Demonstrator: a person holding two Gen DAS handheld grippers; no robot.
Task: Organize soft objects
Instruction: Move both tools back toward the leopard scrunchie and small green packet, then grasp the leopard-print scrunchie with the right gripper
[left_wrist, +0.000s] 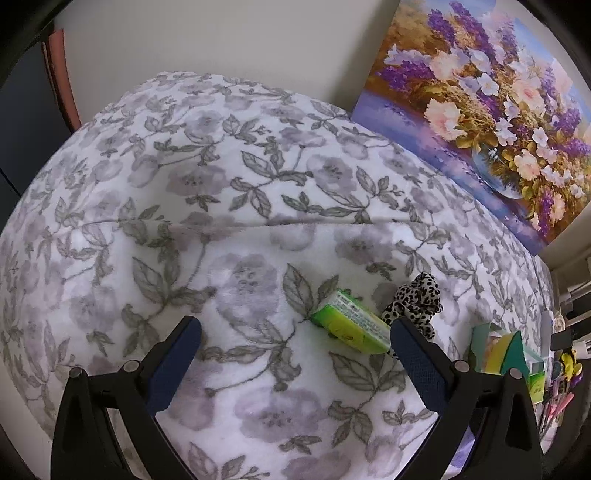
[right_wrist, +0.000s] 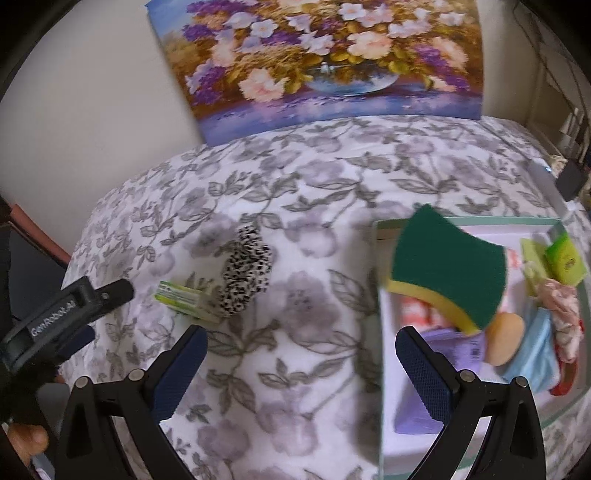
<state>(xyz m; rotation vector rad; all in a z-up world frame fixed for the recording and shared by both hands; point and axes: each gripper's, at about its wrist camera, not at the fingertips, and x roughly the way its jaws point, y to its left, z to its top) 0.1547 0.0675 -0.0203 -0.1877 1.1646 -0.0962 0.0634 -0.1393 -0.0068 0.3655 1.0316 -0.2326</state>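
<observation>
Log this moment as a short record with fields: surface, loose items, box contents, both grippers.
surface: white fleece blanket with grey floral print
loose items: green tissue pack beside leopard-print fabric scrunchie, both on the blanket
box: pale green-rimmed open box at right, holding a green-and-yellow sponge, other soft items
left gripper: jaws open, empty, near the tissue pack
right gripper: jaws open, empty
backdrop: flower painting
</observation>
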